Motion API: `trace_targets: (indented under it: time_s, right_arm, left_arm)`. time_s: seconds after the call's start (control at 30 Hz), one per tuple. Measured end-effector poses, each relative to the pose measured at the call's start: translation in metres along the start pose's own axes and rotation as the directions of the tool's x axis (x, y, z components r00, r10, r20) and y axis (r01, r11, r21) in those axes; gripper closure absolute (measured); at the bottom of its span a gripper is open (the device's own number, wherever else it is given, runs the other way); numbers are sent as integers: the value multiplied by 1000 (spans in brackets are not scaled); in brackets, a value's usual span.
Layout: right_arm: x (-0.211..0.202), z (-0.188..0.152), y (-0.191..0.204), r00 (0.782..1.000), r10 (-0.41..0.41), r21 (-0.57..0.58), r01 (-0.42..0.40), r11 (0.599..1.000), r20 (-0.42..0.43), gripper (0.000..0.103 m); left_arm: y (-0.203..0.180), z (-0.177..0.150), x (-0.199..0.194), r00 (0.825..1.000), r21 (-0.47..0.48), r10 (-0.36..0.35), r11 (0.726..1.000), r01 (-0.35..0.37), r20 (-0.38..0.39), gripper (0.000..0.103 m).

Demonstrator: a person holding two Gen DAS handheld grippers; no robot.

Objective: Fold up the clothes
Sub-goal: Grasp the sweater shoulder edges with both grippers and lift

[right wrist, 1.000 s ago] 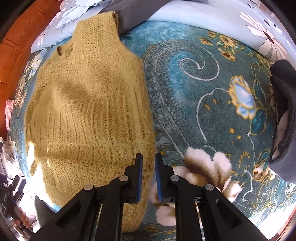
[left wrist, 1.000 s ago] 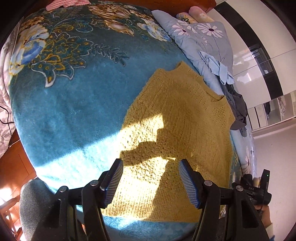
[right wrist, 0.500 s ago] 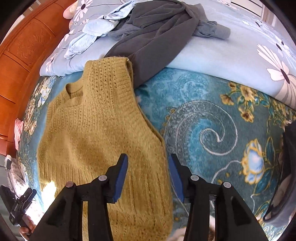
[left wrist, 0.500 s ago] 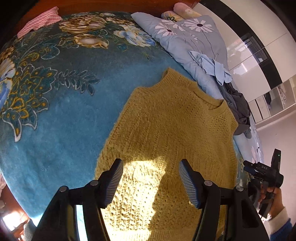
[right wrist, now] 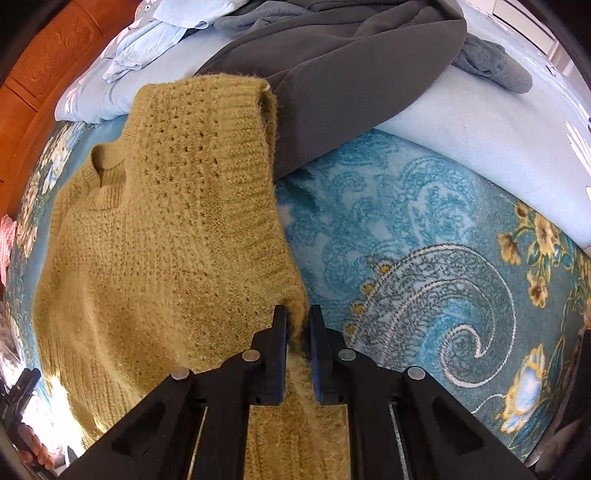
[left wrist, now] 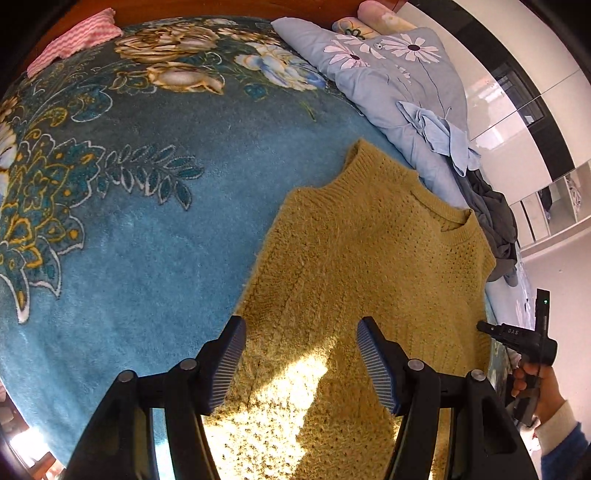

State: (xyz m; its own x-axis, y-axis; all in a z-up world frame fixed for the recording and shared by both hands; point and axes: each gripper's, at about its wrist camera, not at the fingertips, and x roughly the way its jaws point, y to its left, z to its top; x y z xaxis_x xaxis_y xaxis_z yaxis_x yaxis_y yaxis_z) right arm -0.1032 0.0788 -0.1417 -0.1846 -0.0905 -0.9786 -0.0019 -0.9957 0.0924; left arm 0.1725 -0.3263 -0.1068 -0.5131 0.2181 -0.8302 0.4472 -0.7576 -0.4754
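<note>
A mustard yellow knitted vest (left wrist: 362,266) lies flat on a teal floral blanket (left wrist: 147,229), neck towards the pillows. My left gripper (left wrist: 301,354) is open, its blue-padded jaws spread over the vest's left side near the lower part. In the right wrist view my right gripper (right wrist: 297,332) is shut on the vest (right wrist: 166,240) at its right side edge, below the armhole, with yellow knit pinched between the jaws. The right gripper's body and the hand holding it also show in the left wrist view (left wrist: 524,339).
A dark grey garment (right wrist: 351,66) and a light blue garment (right wrist: 166,33) lie on the pale blue daisy duvet (left wrist: 388,74) beyond the vest. A pink striped cloth (left wrist: 74,40) lies at the far corner. The wooden headboard (right wrist: 40,62) runs behind.
My right gripper moved forward along the vest's right edge and shut on it; it was open half a second ago. My left gripper moved further over the vest and stays open.
</note>
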Motion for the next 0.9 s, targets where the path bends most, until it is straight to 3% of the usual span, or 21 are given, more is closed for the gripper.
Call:
trace_targets:
  time_s: [0.07,0.1,0.17,0.2,0.37,0.47,0.5,0.57,0.6,0.63,0.8,0.9]
  right_arm:
    - [-1,1,-3,996,-89,-29,89,996,18,97]
    - [0,2,-14,995,-101,17,100,995,11,102]
    - [2,4,-35,993,-116,109,116,987,-1,102]
    - [1,2,-47,1000,-10,165,8,986,13,102]
    - [-23,11,-56,993,26,174,-45,984,111,101]
    - [-39,27,-51,984,67,137,-89,987,162,101]
    - [-44,33,-50,981,80,123,-103,987,179,95]
    - [-52,52,-38,974,107,66,-122,990,198,73]
    - [-54,61,-30,972,114,30,-123,992,207,56]
    - [-56,69,-22,969,124,-11,-124,992,215,51]
    - [-46,99,28,978,116,-242,-71,968,176,44]
    - [-29,107,34,987,82,-343,-30,939,139,44]
  left_arm:
    - [-2,5,1,1000,9,-3,1000,3,-2,36]
    - [-4,8,1,1000,14,-8,1000,8,-3,37]
    - [-9,18,3,1000,35,-23,999,23,-9,36]
    - [-14,25,6,999,51,-29,998,30,-13,37]
    - [-47,77,27,999,163,-31,986,36,-31,36]
    - [-76,118,48,999,285,26,958,-19,-22,36]
    - [-86,131,56,999,329,42,944,-33,-20,36]
    - [-103,154,75,997,406,75,912,-60,-21,36]
    - [-111,165,86,996,440,89,896,-68,-26,36]
    - [-115,175,96,995,455,95,887,-71,-31,36]
    - [-126,204,152,986,522,161,844,-122,-31,36]
    - [-121,211,176,987,526,150,845,-96,-60,36]
